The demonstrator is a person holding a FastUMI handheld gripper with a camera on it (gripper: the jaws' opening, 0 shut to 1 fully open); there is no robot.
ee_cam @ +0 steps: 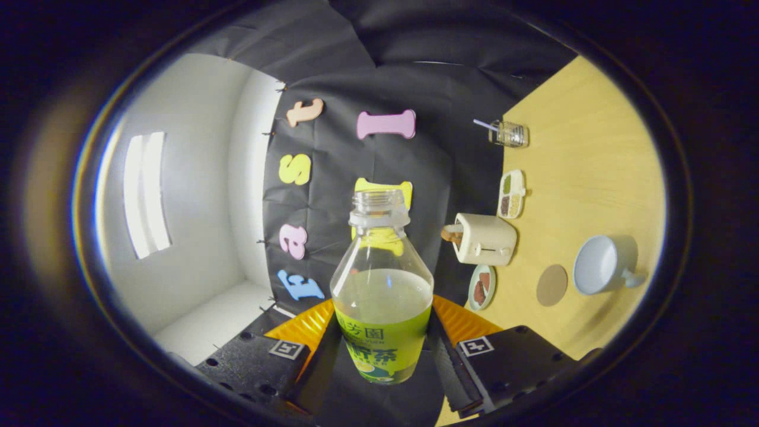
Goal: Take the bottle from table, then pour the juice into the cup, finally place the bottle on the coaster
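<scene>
A: What is the tool (pixel 382 350) doing right now?

B: Its two fingers are pinching the bottle (pixel 382 296), one on each side of the labelled lower body. The bottle sits between them, uncapped, with pale juice up to about the shoulder of the label.

A: The whole scene looks rolled over.

B: It does. The table (pixel 593 178) stands up along one side, so I judge the tool is rotated with the bottle held in the air, not resting on anything.

A: Where is the cup (pixel 602 265)?

B: Beyond the fingers and off to the side on the table, its mouth open toward us, handle on the far side. The round coaster (pixel 552 284) lies just beside it, apart from it, nearer the bottle.

A: Anything else close?

B: A toaster (pixel 483 238), a small plate (pixel 481 287) and a divided dish (pixel 512 193) stand along the wall side, and a glass with a straw (pixel 509 133) farther off.

A: So how should the pour go?

B: I'd bring the bottle's mouth over the cup's opening before tipping further, keep the pinch firm since the label is likely slick, and tip slowly. An open neck can gush.
</scene>
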